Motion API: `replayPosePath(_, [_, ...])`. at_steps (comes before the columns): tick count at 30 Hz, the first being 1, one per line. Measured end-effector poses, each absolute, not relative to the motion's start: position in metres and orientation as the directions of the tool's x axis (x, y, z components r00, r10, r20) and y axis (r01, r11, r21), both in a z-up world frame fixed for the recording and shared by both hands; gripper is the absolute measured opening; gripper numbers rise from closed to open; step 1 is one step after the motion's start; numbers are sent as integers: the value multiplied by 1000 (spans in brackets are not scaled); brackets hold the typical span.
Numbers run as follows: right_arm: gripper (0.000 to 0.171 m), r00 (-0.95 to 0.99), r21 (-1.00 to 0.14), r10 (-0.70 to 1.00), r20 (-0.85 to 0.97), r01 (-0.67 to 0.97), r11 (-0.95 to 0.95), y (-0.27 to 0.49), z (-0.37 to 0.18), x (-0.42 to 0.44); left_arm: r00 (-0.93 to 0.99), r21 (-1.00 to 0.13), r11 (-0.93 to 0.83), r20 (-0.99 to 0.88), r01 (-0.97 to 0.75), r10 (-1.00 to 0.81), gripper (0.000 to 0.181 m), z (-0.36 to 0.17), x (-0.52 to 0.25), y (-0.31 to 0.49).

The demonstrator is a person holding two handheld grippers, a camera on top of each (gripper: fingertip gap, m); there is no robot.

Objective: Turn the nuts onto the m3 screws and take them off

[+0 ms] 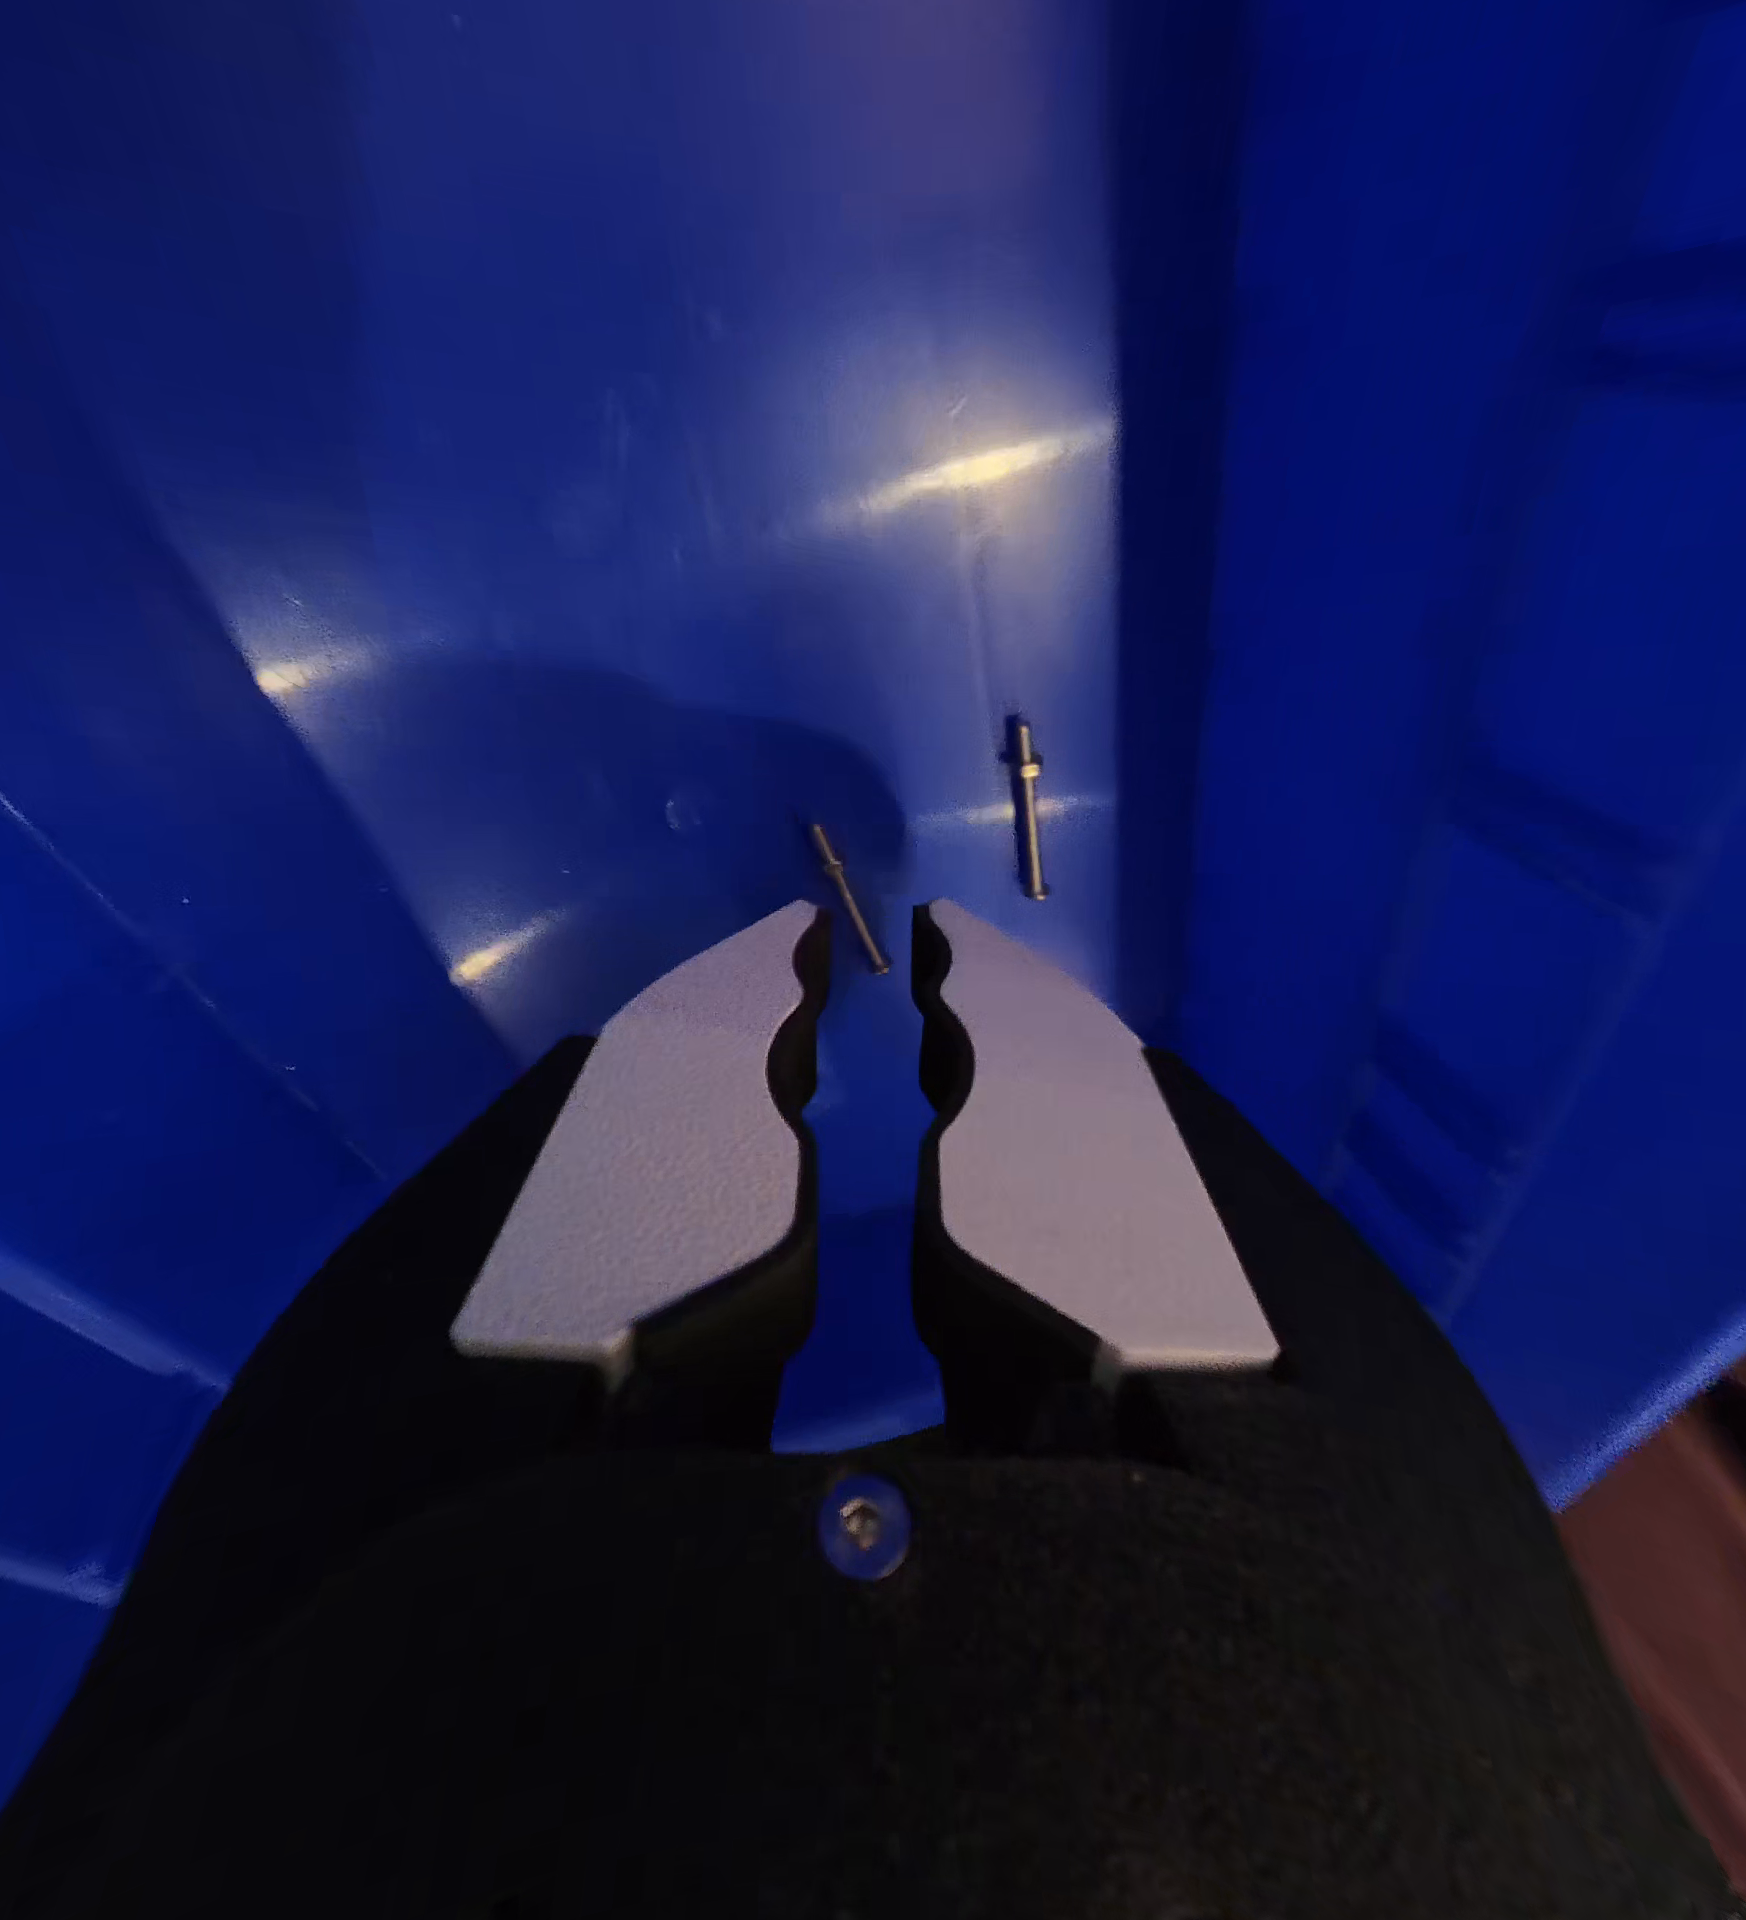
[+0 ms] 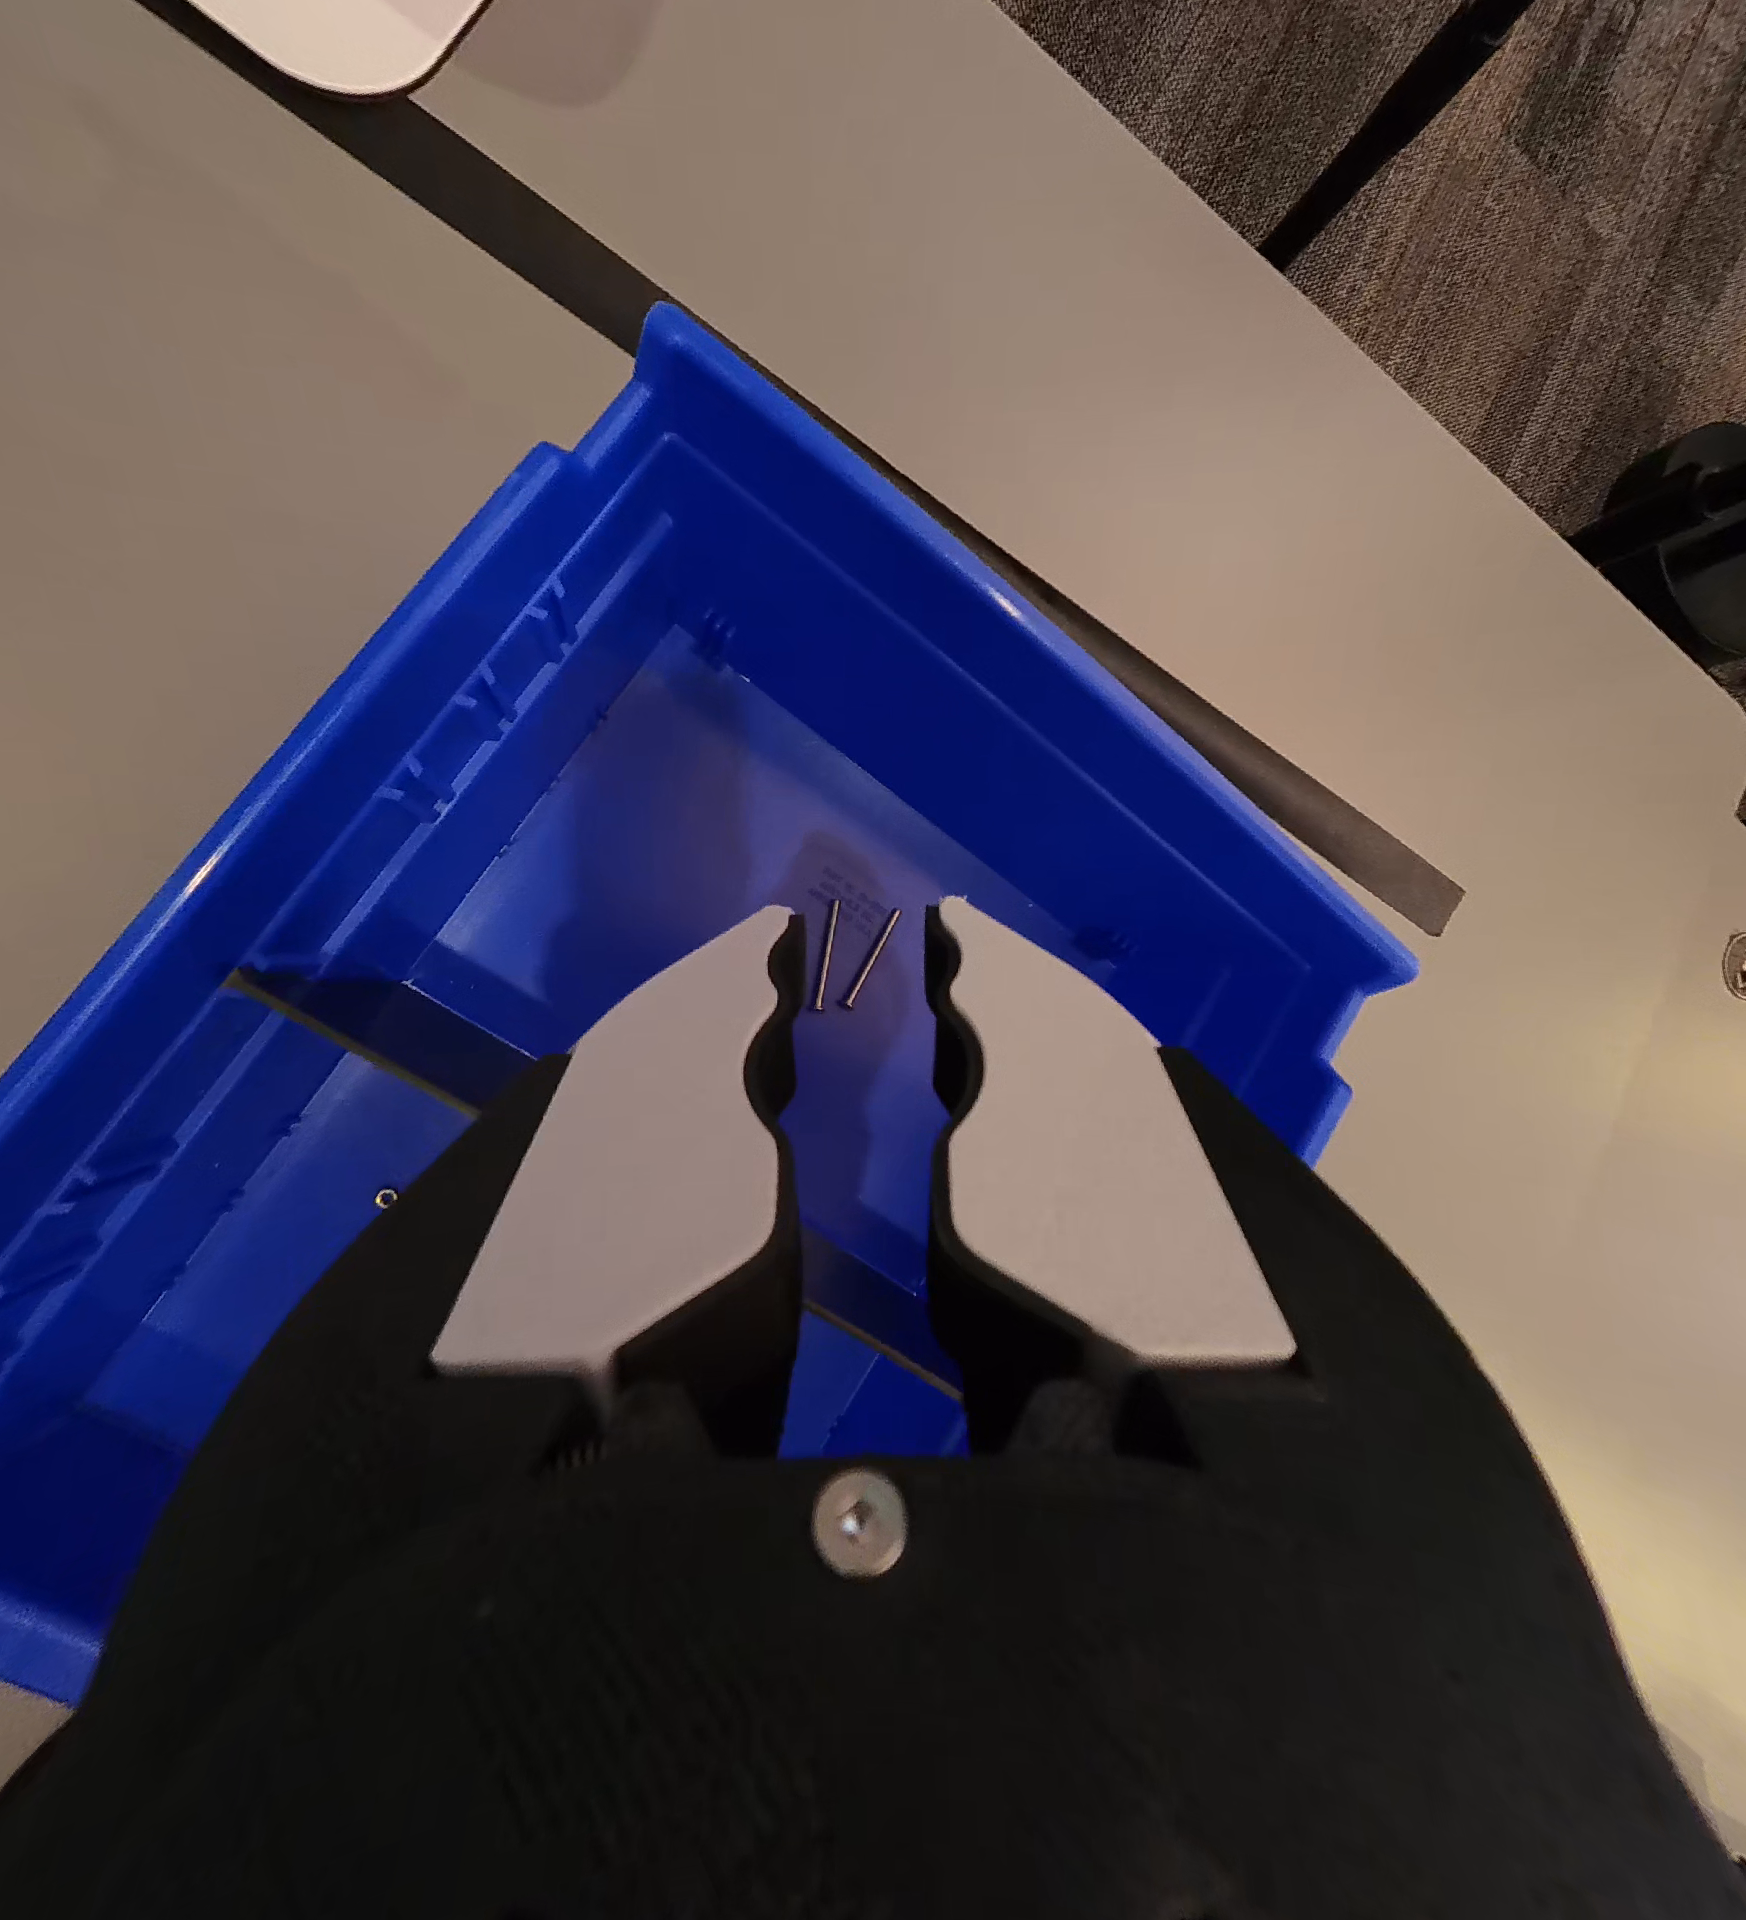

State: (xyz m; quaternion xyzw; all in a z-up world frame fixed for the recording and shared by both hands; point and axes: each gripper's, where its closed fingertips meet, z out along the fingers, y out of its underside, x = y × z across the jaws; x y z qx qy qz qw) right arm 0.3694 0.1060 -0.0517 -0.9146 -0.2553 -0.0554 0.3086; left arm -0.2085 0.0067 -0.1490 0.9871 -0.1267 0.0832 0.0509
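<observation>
In the left wrist view, two thin metal screws lie on the floor of a blue bin [image 1: 536,416], each with a small nut partway along its shaft. One screw [image 1: 848,899] lies just beyond and between the tips of my left gripper [image 1: 871,914], which is open and empty, low inside the bin. The other screw [image 1: 1027,810] lies to the right near the bin wall. In the right wrist view, my right gripper [image 2: 864,914] is open and empty, above a blue bin [image 2: 1056,665]. Two bare-looking screws [image 2: 825,956] [image 2: 871,958] lie side by side below its tips.
A dark divider [image 2: 349,1023] splits the bin in the right wrist view; a tiny ring-shaped nut [image 2: 386,1198] lies in the nearer compartment. The bin sits on a beige table [image 2: 225,416] with a black seam strip. Carpet and a black stand base [image 2: 1721,540] are at the right. The left gripper's tips are roughly 60 cm from the right gripper's.
</observation>
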Motion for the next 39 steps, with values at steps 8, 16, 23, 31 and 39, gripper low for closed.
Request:
replayPosePath(8, [23, 856, -526, 443, 268, 515, -677, 105, -52, 369, 962, 116, -963, 154, -243, -225, 7, -157, -212, 5])
replayPosePath(16, [23, 846, -523, 449, 287, 531, -667, 106, -51, 367, 950, 123, -943, 77, -309, -302, 3, -149, -224, 4])
replayPosePath(23, [23, 851, -667, 433, 298, 510, -543, 110, -11, 347, 893, -486, -821, 159, -300, -421, 3, -33, -192, 38])
replayPosePath(31, [22, 419, -978, 907, -30, 176, -114, 24, 97, 169, 294, -949, -278, 226, -150, -929, 2, 96, 9, -5])
replayPosePath(39, [22, 80, -982, 979, -185, 33, -188, -39, 111, 88, 104, -938, -269, 251, -220, -962, 2, 72, 80, -43])
